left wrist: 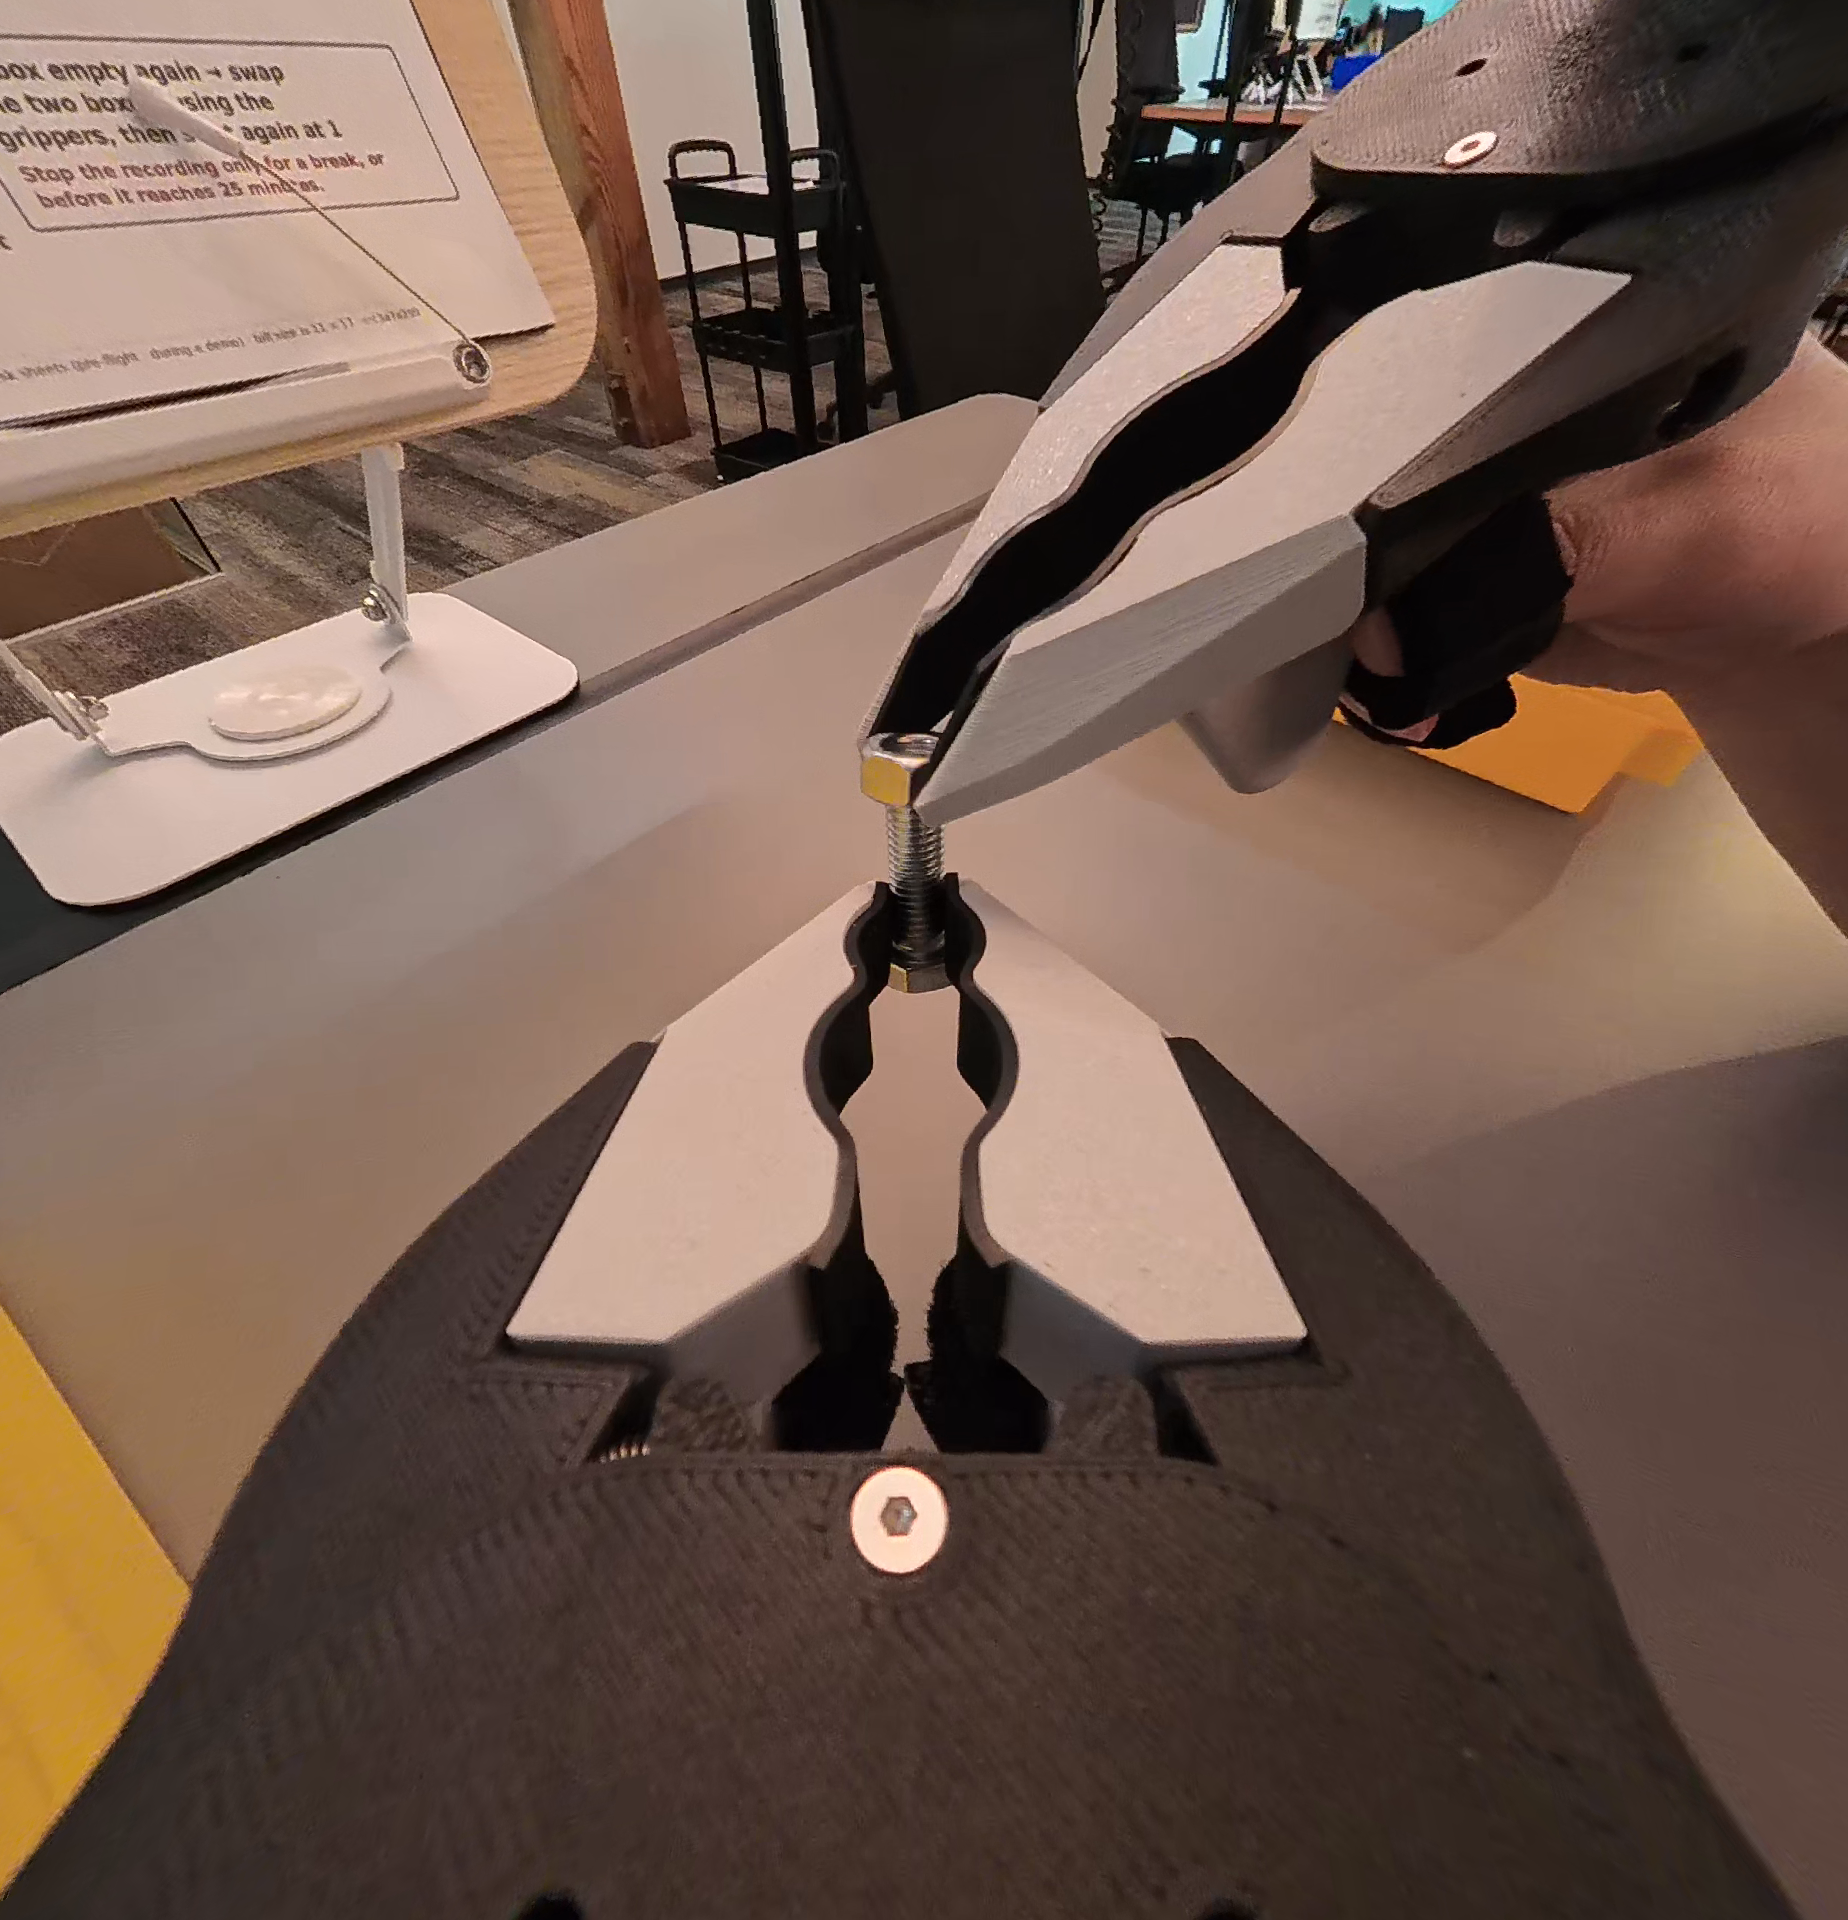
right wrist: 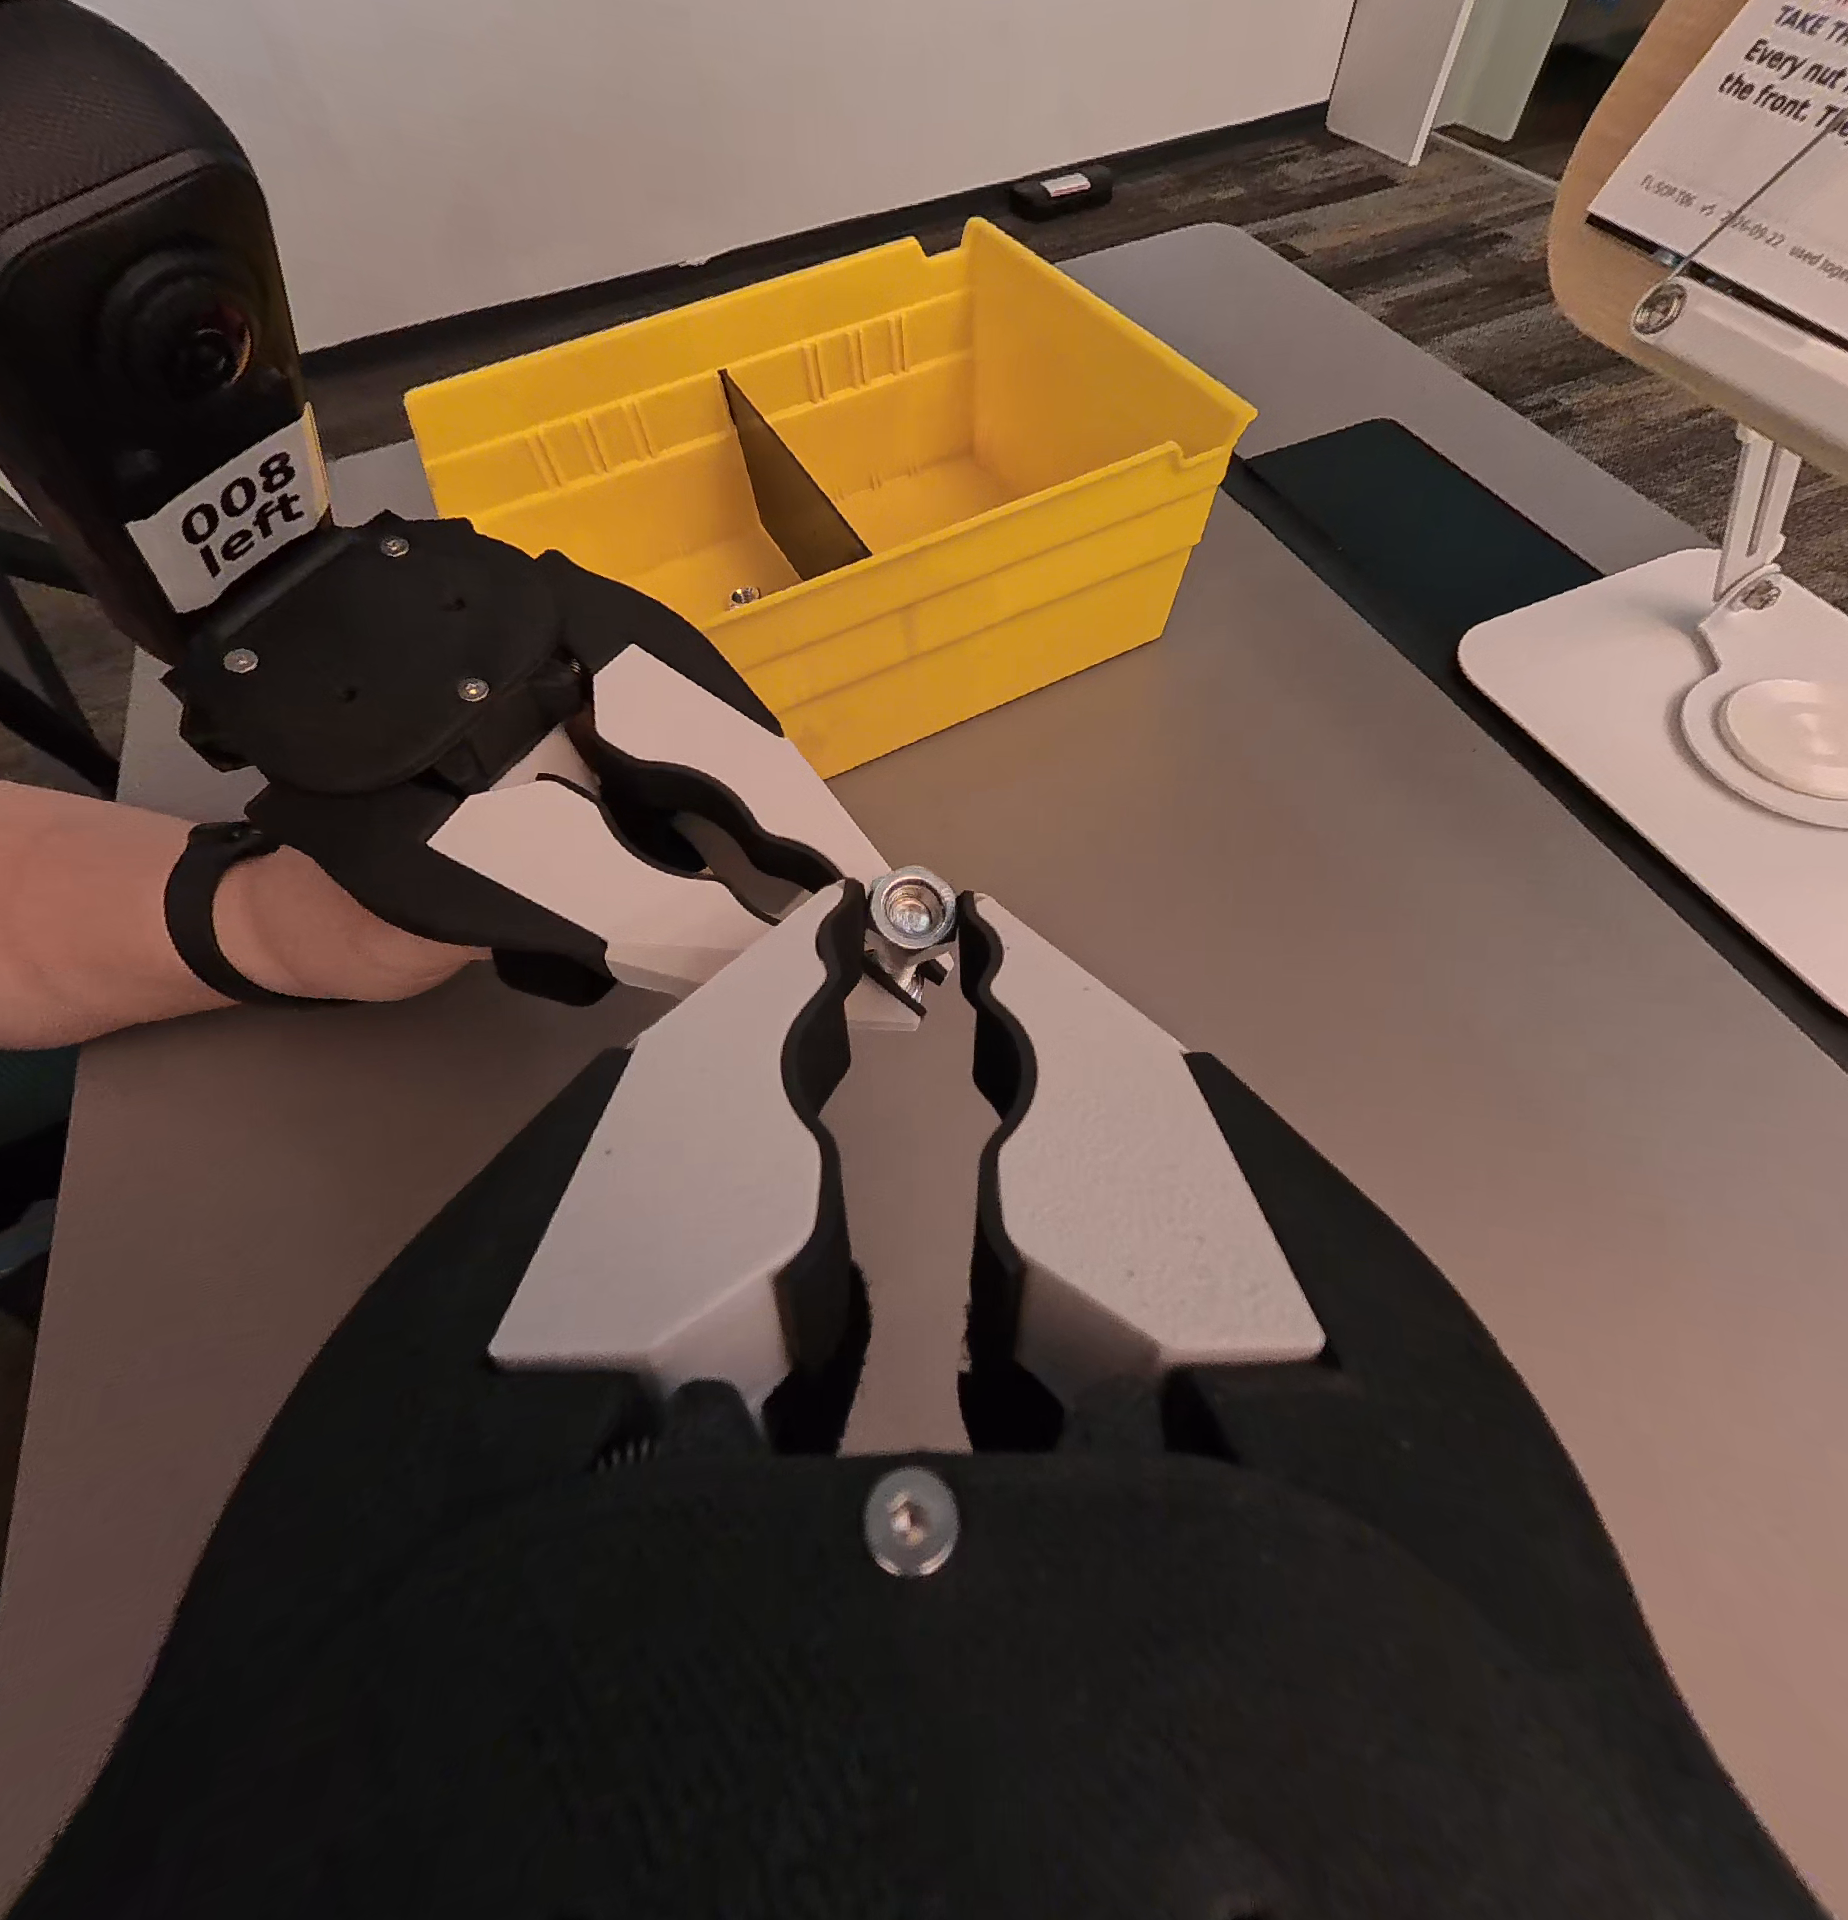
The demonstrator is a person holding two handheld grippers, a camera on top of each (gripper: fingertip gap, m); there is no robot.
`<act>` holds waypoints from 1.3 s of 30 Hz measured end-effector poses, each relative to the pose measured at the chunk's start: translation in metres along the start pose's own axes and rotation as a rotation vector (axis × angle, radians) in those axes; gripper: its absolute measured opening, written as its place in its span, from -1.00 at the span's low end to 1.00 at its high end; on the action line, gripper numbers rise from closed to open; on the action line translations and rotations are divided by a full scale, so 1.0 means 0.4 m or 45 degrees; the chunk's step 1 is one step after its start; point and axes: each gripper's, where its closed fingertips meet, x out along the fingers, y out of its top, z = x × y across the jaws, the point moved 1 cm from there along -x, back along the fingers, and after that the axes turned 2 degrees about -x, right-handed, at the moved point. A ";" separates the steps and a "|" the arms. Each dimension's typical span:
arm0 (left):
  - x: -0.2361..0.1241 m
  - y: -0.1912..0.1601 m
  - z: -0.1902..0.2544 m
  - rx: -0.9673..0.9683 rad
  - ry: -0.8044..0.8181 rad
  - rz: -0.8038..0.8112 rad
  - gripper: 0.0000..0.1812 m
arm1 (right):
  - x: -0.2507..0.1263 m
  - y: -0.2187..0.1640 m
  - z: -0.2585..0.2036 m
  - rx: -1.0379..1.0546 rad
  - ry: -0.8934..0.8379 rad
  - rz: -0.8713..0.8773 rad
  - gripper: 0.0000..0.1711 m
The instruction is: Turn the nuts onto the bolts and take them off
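The grey tabletop [right wrist: 1315, 883] carries a yellow plastic bin with a dark divider [right wrist: 1003, 623] toward its far edge and a white metal document stand [right wrist: 1626, 665] at its right edge; one small metal part lies in the bin's left compartment. The left gripper [left wrist: 918, 914], grey-fingered on a black printed body, is clamped on the lower part of a silver threaded steel bolt [left wrist: 907, 873], holding it upright above the tabletop near the middle, with the bolt head just below its fingertips. The right gripper [left wrist: 904, 743] comes down from the upper right, its tips pinched closed on a bright hexagonal steel nut [left wrist: 896, 767] that sits at the top end of the bolt. In the right wrist view the nut [right wrist: 909, 920] lies directly between that gripper's tips, with the bolt end showing through its bore, so it appears to engage only the top threads; whether it is going on or coming off cannot be told. Risks: with so few threads engaged, a tilted turn could cross-thread the nut or pop it free to fall on the tabletop. The right grip is at the extreme tips, so the nut could slip or spin out. If the left clamp is loose on the threads, the bolt may rotate with the nut and no progress is made.
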 end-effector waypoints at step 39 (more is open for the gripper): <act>-0.046 0.075 0.040 0.071 -0.113 0.241 -0.93 | -0.087 0.040 -0.075 -0.254 0.414 0.308 -0.65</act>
